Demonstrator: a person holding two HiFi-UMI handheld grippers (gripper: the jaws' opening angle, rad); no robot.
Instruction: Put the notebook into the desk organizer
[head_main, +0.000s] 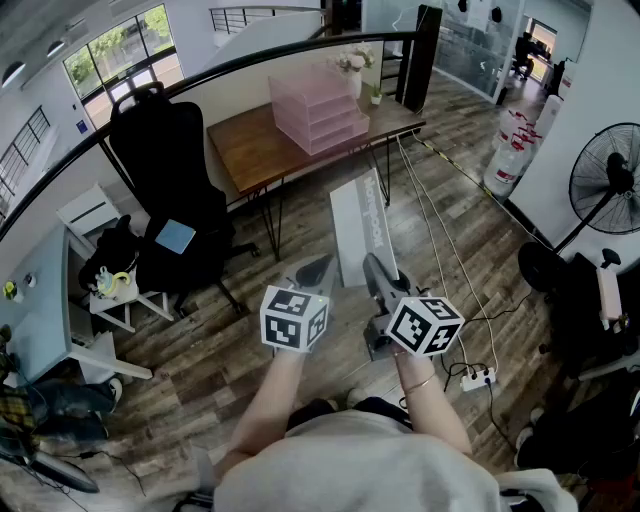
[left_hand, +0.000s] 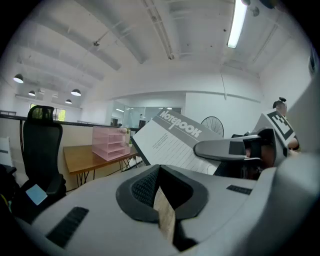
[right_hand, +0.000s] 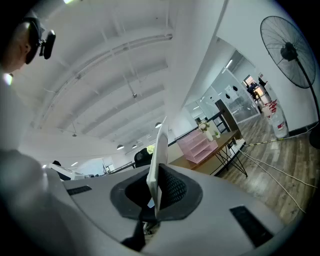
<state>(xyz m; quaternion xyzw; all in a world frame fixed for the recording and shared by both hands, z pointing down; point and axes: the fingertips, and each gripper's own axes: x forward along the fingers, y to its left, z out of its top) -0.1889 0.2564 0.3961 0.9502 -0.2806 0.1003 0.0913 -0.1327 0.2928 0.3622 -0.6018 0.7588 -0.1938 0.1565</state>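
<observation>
The grey notebook (head_main: 358, 225) stands upright above the wooden floor, held by its lower edge in my right gripper (head_main: 372, 264), which is shut on it. In the right gripper view the notebook (right_hand: 161, 150) shows edge-on between the pads. My left gripper (head_main: 321, 264) hangs just left of the notebook, apart from it, jaws shut and holding nothing. From the left gripper view the notebook's cover (left_hand: 172, 142) rises beyond my left gripper (left_hand: 159, 172). The pink desk organizer (head_main: 318, 110) sits on the wooden desk (head_main: 250, 150) ahead, also seen as the organizer (left_hand: 110, 143) and organizer (right_hand: 196, 146).
A black office chair (head_main: 165, 165) with a blue item (head_main: 175, 236) on its seat stands left of the desk. Cables run over the floor to a power strip (head_main: 477, 378). A standing fan (head_main: 610, 185) is at the right, a white table (head_main: 40, 300) at the left.
</observation>
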